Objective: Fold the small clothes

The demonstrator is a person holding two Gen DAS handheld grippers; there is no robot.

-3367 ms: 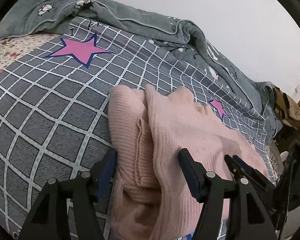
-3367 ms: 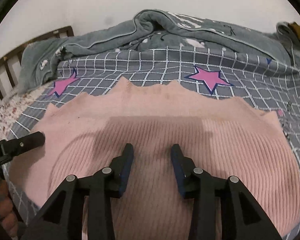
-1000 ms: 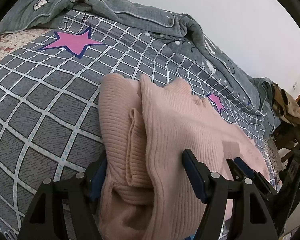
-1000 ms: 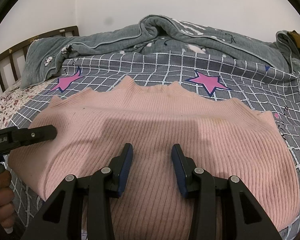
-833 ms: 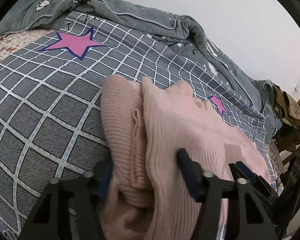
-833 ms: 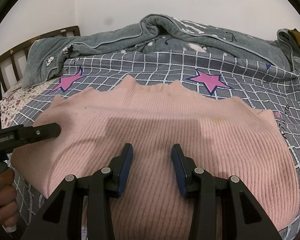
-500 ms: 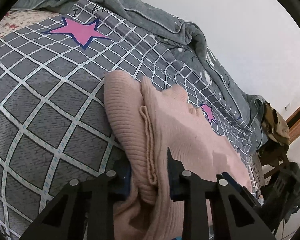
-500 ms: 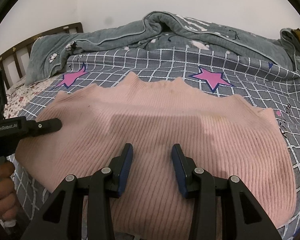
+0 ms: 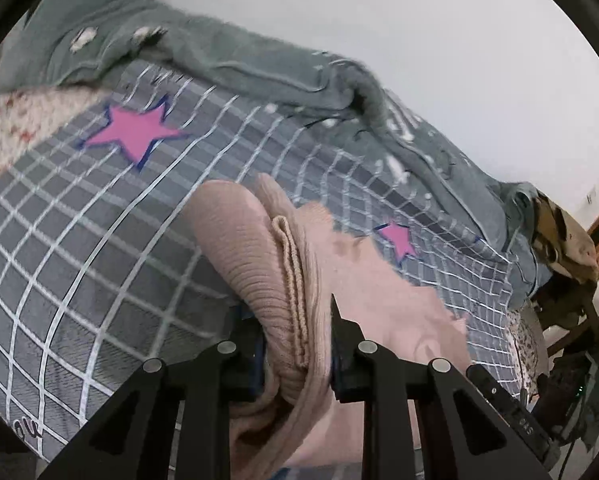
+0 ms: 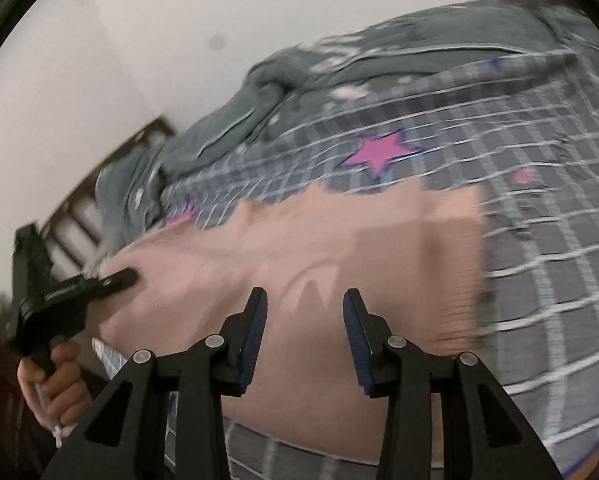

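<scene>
Left wrist view is showing the left gripper [image 9: 295, 332] with its fingers [image 9: 341, 320] pinching a bunched edge of the pink sweater [image 9: 259, 256], the ribbed knit rising between them in thick rolled layers. To the left of the sweater, the checked bedspread [image 9: 79, 240] is lying flat, grey squares crossed by white lines, with a pink star [image 9: 133, 132] printed on it beyond the sweater's far left side. Behind the sweater, a grey fleecy blanket [image 9: 259, 68] is running in a crumpled ridge along the white wall. To the right of the sweater, a smaller pink star [image 9: 397, 238] is sitting just past its scalloped edge, and farther right a chair draped with clothes [image 9: 563, 236] is standing off the end of the bed.

Right wrist view is blurring with motion. At the left of the sweater [image 10: 339, 248], the left gripper [image 10: 119, 279] is clamping on its edge, held by a hand [image 10: 57, 384]. The right gripper [image 10: 303, 320] is hovering just above the spread knit with its fingers [image 10: 255, 320] parted and gripping nothing, the sweater lying flat beneath and ahead of them. Beyond the sweater's jagged far edge, the bedspread [image 10: 539, 160] is showing another star [image 10: 379, 152], and the wooden bed frame [image 10: 99, 184] is slanting away behind the sweater's left end.
</scene>
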